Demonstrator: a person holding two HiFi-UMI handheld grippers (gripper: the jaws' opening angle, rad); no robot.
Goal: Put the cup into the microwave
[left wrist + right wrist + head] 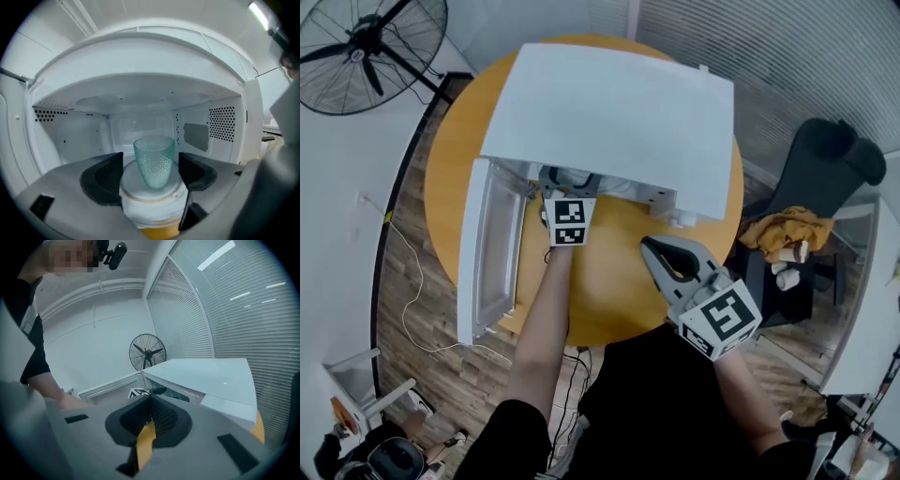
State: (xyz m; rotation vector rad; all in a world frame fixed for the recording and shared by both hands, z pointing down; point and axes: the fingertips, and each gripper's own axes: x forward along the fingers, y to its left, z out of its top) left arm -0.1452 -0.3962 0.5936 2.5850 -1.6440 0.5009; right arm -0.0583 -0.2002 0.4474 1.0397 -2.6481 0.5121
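Head view: the left gripper [566,180] reaches into the open microwave [609,112] at the table's [609,292] 12 o'clock. The right gripper [653,249] hovers at 4 o'clock.
Left gripper view: parted jaws flank the upright green cup [154,159] in the microwave's mouth.
Right gripper view: jaws closed, empty.

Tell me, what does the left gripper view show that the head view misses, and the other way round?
Only the left gripper view shows the inside of the microwave: white walls with dotted vents, and a green glass cup standing upright between spread jaws, with a gap showing on each side. Only the head view shows the fan, the dark chair and the right gripper, shut and away from the microwave. Both show the white microwave and the left gripper at its opening.
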